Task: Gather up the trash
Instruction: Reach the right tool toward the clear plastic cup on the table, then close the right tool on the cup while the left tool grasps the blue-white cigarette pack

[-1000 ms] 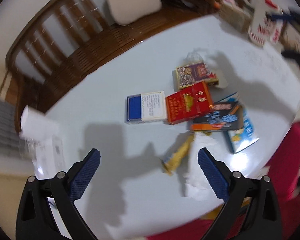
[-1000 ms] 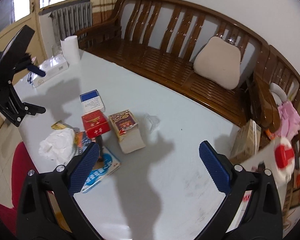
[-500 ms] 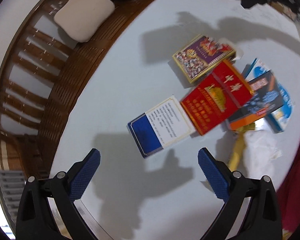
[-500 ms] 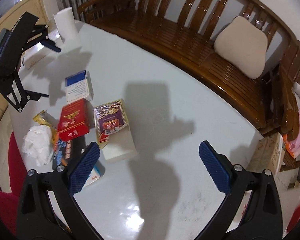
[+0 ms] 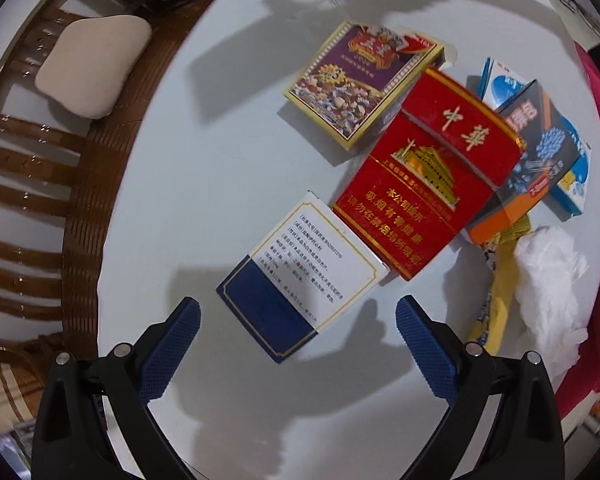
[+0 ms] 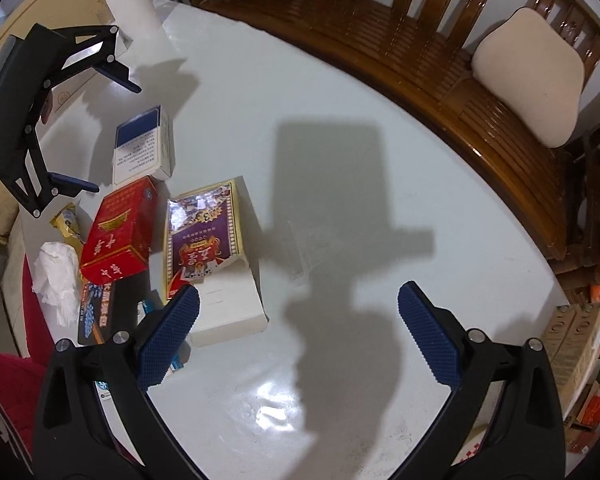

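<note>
1. My left tool (image 5: 298, 322) hangs over the pale surface (image 5: 204, 184), its blue pads spread wide with nothing between them.
2. Right under it lies the blue-and-white box (image 5: 300, 276), flat on the surface, its blue end nearest my pads.
3. Touching that box's white end is the red pack (image 5: 428, 188) with gold characters; its far end leans on other packs.
4. Beyond the red pack sits the purple-and-yellow box (image 5: 360, 84), just beside it, flat, farther in from the surface's near edge.
5. On the red pack's other side a dark pack with an orange end (image 5: 536, 160) overlaps a light blue carton (image 5: 572, 176), both close to the surface's edge.
6. By that same edge: a yellow wrapper (image 5: 500, 284) and, touching it, a crumpled white tissue (image 5: 548, 284).
7. My right tool (image 6: 299, 334) is spread wide too, empty, over a bare stretch of the surface with its shadow beneath.
8. From the right wrist view, the purple-and-yellow box rests on a white box (image 6: 230, 308), just beside my right tool's left pad.
9. A white paper roll (image 6: 132, 4) stands upright at the far corner of the surface.
10. A wooden bench (image 6: 420, 52) runs along the surface's far edge, a beige cushion (image 6: 530, 74) on its seat.
</note>
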Tool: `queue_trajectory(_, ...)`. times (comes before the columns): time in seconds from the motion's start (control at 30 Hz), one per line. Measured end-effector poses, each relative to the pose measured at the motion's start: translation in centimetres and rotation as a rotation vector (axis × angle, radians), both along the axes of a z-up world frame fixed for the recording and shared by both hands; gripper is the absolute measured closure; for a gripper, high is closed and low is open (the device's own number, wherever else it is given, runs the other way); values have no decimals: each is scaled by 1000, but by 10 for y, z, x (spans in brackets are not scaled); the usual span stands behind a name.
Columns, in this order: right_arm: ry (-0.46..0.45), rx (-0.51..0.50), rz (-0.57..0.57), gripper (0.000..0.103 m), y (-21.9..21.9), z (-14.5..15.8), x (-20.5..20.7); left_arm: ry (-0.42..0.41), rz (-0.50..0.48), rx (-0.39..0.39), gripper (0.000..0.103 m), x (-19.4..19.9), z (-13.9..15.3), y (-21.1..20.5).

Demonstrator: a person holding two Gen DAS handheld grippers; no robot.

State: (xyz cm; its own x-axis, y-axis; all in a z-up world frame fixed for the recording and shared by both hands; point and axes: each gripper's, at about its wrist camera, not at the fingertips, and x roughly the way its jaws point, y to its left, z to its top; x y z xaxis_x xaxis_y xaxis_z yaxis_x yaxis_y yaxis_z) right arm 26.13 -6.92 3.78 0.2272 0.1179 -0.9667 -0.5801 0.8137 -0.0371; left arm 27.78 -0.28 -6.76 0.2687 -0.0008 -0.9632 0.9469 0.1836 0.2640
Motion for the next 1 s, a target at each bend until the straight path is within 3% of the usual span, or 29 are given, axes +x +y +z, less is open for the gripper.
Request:
queue_trajectory(0.23,-12,-28,8,7,3,-12,15,0,-58,6,7,7,-9,-7)
queue_trajectory(0.37,3,-28,9,23,5,-20,22,6,-105,-1,7,8,-15,-10)
queue_trajectory(0.7,31,-26,4,26,2,-36,36,59,-144,-17,7,13,-20,-10)
queue_trajectory(0.8,29,-31,5,36,1,-41,38,70,-181,-35,12,13,-19,-9)
queue_trajectory(0.93,30,-39,-3,37,-1,-47,41,55,-232,-65,16,7,-18,-9)
queue_trajectory(1.0,35,-30,-9,37,-2,-48,44,86,-220,-72,18,8,-17,-9)
